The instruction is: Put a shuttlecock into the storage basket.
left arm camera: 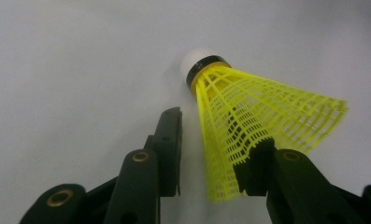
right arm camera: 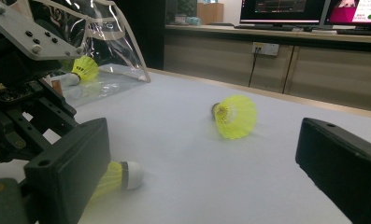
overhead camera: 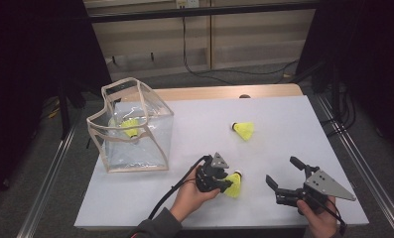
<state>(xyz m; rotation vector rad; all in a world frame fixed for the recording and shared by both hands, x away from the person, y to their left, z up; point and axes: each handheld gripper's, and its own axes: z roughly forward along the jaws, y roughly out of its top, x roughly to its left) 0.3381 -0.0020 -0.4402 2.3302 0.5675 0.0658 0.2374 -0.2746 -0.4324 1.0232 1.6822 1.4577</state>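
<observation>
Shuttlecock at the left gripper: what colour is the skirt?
Bright yellow plastic mesh skirt, white cap with a black band; clearest in the left gripper view.

White-topped table (overhead camera: 284, 129) at centre, beige cabinets (overhead camera: 254, 34) at 12 o'clock, black cables on grey floor (overhead camera: 244, 74), monitors (right arm camera: 281, 10) on counter, dim surroundings.

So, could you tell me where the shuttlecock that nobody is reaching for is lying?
In the high view the far shuttlecock lies on the white table, right of the clear bag and beyond both grippers.

Three shuttlecocks (overhead camera: 233, 183), seemingly one clear bag (overhead camera: 135, 144)
</observation>
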